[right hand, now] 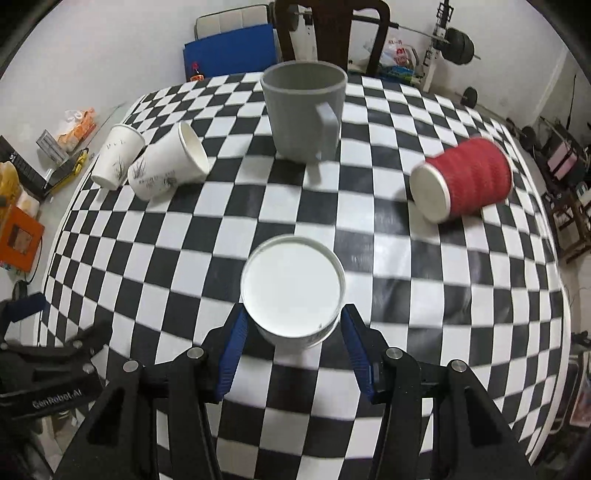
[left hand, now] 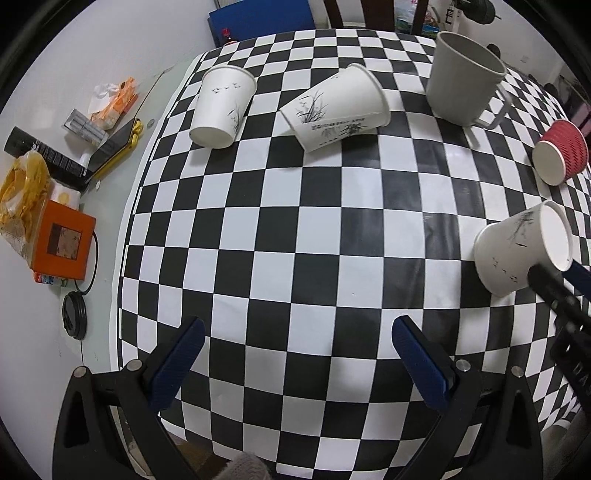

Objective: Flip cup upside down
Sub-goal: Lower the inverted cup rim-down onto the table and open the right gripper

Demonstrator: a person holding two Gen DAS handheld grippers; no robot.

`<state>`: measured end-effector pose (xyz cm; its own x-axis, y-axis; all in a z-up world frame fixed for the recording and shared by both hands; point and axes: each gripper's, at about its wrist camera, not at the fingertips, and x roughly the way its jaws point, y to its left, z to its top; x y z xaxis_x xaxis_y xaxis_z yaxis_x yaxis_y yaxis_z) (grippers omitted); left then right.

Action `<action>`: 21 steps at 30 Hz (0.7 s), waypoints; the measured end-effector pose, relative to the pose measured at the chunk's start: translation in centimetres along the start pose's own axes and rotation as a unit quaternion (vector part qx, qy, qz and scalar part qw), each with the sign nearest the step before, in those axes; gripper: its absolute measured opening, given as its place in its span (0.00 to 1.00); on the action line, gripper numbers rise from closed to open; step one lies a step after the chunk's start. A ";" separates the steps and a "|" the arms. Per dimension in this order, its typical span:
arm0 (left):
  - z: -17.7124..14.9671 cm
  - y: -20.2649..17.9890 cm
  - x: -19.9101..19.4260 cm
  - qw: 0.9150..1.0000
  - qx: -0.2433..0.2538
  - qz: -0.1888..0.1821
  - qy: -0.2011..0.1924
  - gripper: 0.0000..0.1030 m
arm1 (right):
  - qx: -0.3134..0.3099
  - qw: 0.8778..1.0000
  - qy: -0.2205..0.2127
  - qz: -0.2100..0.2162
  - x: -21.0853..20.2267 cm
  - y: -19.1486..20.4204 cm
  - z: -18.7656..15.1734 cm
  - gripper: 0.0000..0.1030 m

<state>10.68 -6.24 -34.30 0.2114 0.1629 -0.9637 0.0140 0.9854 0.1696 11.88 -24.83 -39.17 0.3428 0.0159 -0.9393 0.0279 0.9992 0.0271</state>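
Observation:
My right gripper [right hand: 293, 325] is shut on a white paper cup [right hand: 293, 291], its flat base toward the camera. In the left wrist view that cup [left hand: 517, 251] is tilted above the checkered cloth at the right, between the right gripper's fingers [left hand: 550, 284]. My left gripper [left hand: 297, 332] is open and empty over the cloth's near edge. Another white paper cup [left hand: 221, 107] stands upside down at the far left. A third [left hand: 336, 107] lies on its side beside it.
A grey mug [right hand: 304, 110] stands upright at the back centre. A red ribbed cup [right hand: 465, 181] lies on its side at the right. Boxes, a snack bag and cables [left hand: 55, 177] clutter the white table [left hand: 103, 280] left of the cloth. A chair [right hand: 332, 33] stands behind.

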 end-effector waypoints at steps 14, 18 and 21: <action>-0.4 -0.8 -7.4 0.997 0.009 -0.048 -0.062 1.00 | 0.037 0.998 0.023 -0.042 -6.0 -1.9 -3.3 0.99; -0.6 -0.8 -11.6 0.994 0.011 -0.067 -0.086 1.00 | 0.050 0.997 0.001 -0.066 -10.4 -2.7 -3.9 0.99; -0.8 -0.5 -14.7 0.991 0.011 -0.078 -0.108 1.00 | 0.061 0.995 -0.018 -0.073 -14.4 -3.0 -3.9 0.99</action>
<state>6.82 -9.12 -20.41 0.4087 -0.0089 -0.9126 0.0849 0.9960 0.0283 3.26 -27.94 -27.10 0.3605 -0.1326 -0.9233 0.1929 0.9790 -0.0653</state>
